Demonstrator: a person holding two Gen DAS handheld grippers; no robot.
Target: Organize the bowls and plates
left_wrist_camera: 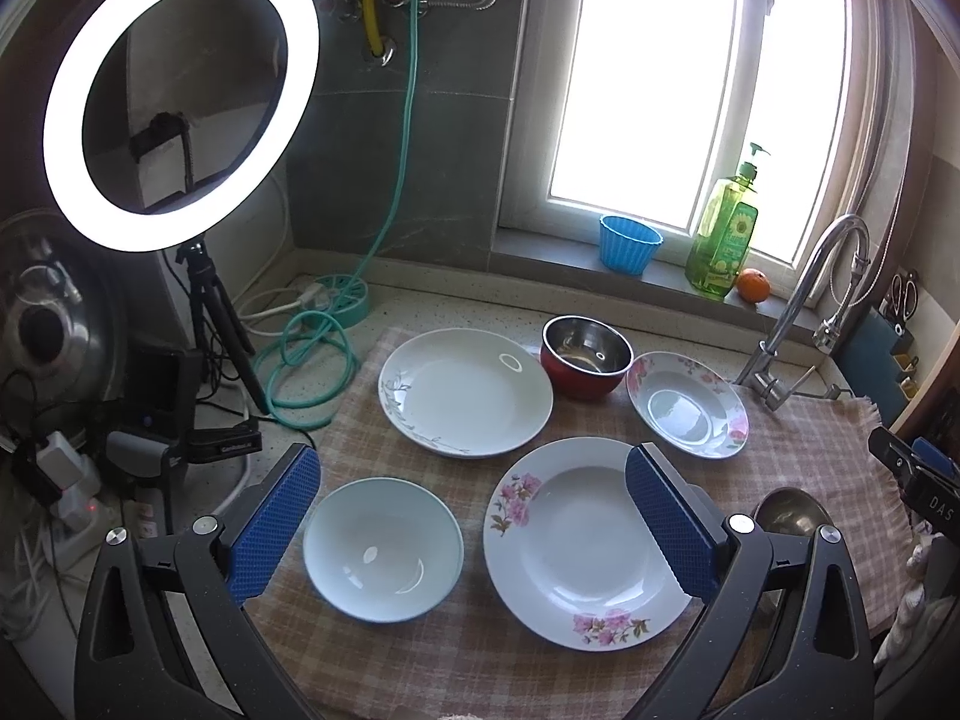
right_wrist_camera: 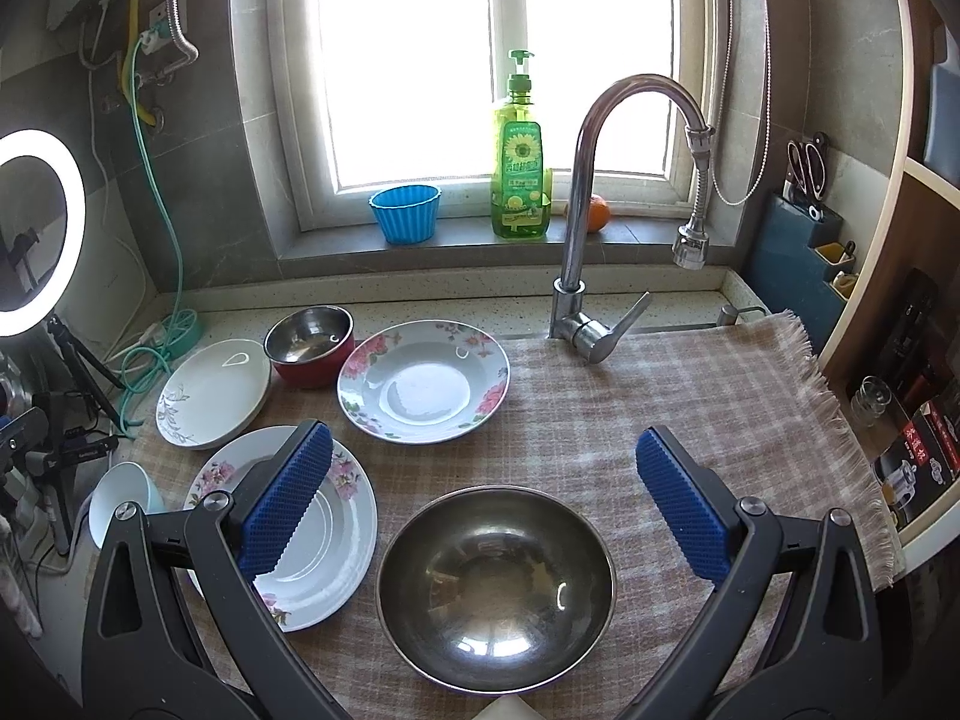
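Dishes lie spread on a checked cloth (left_wrist_camera: 492, 660). My left gripper (left_wrist_camera: 474, 516) hovers open above a pale blue bowl (left_wrist_camera: 383, 549) and a large pink-flowered plate (left_wrist_camera: 585, 540). Behind them sit a white plate with grey leaves (left_wrist_camera: 465, 391), a red bowl with a steel inside (left_wrist_camera: 587, 363) and a smaller pink-flowered plate (left_wrist_camera: 687, 403). My right gripper (right_wrist_camera: 483, 495) is open over a large steel bowl (right_wrist_camera: 495, 588). The right wrist view also shows the large flowered plate (right_wrist_camera: 324, 546), the smaller flowered plate (right_wrist_camera: 423, 381), the red bowl (right_wrist_camera: 309, 345), the leaf plate (right_wrist_camera: 213, 393) and the blue bowl (right_wrist_camera: 123, 495).
A faucet (right_wrist_camera: 591, 198) rises behind the cloth. On the window sill stand a blue ribbed cup (right_wrist_camera: 405, 213), a green soap bottle (right_wrist_camera: 519, 162) and an orange (right_wrist_camera: 597, 213). A ring light on a tripod (left_wrist_camera: 180, 102) and a teal hose (left_wrist_camera: 312, 360) crowd the left.
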